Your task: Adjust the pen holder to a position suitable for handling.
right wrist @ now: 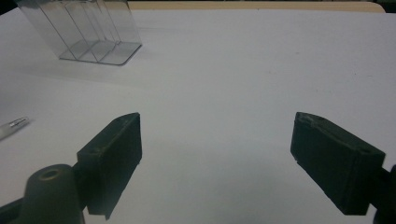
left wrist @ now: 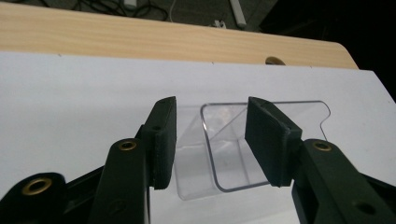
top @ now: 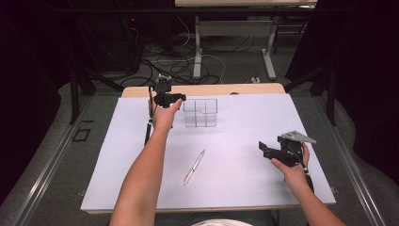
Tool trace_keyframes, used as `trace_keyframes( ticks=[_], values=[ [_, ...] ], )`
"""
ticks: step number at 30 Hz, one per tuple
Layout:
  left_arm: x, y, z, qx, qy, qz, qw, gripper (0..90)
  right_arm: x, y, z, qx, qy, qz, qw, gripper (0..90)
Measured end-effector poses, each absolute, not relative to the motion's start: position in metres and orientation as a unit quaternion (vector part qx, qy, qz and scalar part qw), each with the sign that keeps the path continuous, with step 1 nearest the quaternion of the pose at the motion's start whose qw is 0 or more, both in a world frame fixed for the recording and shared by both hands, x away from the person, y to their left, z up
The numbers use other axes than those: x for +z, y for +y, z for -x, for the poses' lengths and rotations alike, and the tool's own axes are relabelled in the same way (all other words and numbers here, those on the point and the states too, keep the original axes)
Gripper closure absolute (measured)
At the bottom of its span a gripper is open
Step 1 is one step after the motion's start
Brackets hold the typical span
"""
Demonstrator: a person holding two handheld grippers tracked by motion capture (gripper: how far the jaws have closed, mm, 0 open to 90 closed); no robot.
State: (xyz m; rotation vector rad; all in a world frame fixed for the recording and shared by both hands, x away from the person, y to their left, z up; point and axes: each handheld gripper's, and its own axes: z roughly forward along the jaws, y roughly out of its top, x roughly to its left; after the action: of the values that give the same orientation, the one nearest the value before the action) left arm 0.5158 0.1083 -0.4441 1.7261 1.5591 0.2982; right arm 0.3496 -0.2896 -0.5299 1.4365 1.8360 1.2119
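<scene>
- Clear holder point(top: 201, 113) stands at the far middle of the bench point(top: 244, 188), its long side running left to right and its open top facing up.
- Left tongs point(left wrist: 210, 140) are open, straddling the holder's near end wall; best to centre on that wall before squeezing.
- Pen point(top: 194, 167) lies mid-bench, pointing away and slightly right.
- Right tongs point(right wrist: 215, 158) hang open over bare bench.

Left gripper point(left wrist: 210, 140) was held open, its black fingers point(left wrist: 163, 135) straddling one end wall of the clear plastic organizer point(left wrist: 233, 158). Organizer stood on the white desk point(left wrist: 70, 102); a wooden edge point(left wrist: 140, 39) ran behind.
</scene>
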Motion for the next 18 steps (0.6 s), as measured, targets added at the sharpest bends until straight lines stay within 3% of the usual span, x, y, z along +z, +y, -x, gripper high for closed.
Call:
trace_keyframes(
  ticks=[9, 18],
  values=[
    [-0.454, 0.1, -0.515, 0.13, 0.614, -0.685, 0.369, 62.2, -0.531, -0.289, -0.35, 0.446, 0.678, -0.527, 0.253, 16.2],
    [-0.469, 0.1, -0.514, 0.111, 0.622, -0.685, 0.363, 64.8, -0.531, -0.288, -0.35, 0.444, 0.679, -0.528, 0.25, 16.2]
  ],
)
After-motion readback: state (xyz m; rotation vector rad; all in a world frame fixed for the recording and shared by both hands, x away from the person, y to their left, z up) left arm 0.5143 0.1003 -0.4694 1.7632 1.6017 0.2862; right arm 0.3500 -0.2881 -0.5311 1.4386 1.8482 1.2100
